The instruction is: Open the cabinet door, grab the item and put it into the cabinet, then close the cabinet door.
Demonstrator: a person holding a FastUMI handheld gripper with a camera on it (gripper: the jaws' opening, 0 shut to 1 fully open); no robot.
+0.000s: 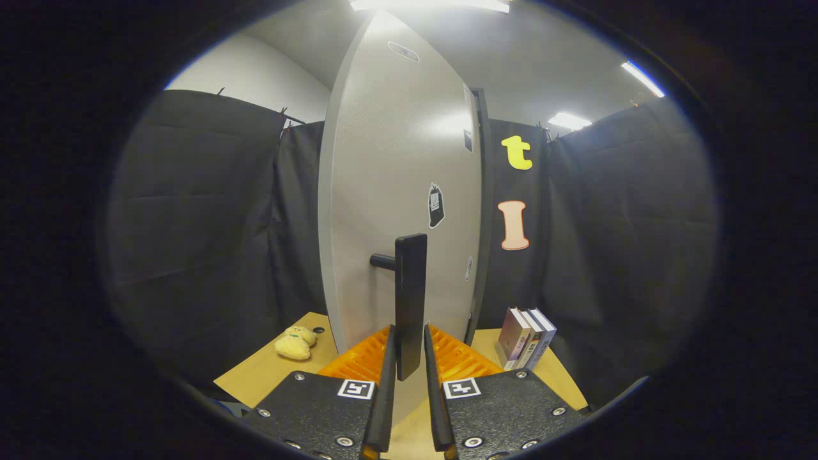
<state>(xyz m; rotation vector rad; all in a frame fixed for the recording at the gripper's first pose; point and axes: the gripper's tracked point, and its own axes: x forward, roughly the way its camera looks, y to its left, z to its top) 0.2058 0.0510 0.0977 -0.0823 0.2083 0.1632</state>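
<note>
A tall grey cabinet door (396,179) stands just ahead of me, turned at an angle with its hinge side to the right. Its dark vertical handle (410,281) sticks out on a short stem. The handle's lower end sits between my fingers, and my gripper (409,332) is shut on it, one finger pressing each side. A small yellow plush toy (295,342) lies on the wooden table (262,374), to the left of the door's foot.
Three upright books (528,337) stand on the table to the right of the cabinet. Black cloth walls (204,223) close the booth on the left, back and right. Stickers (436,206) dot the door face.
</note>
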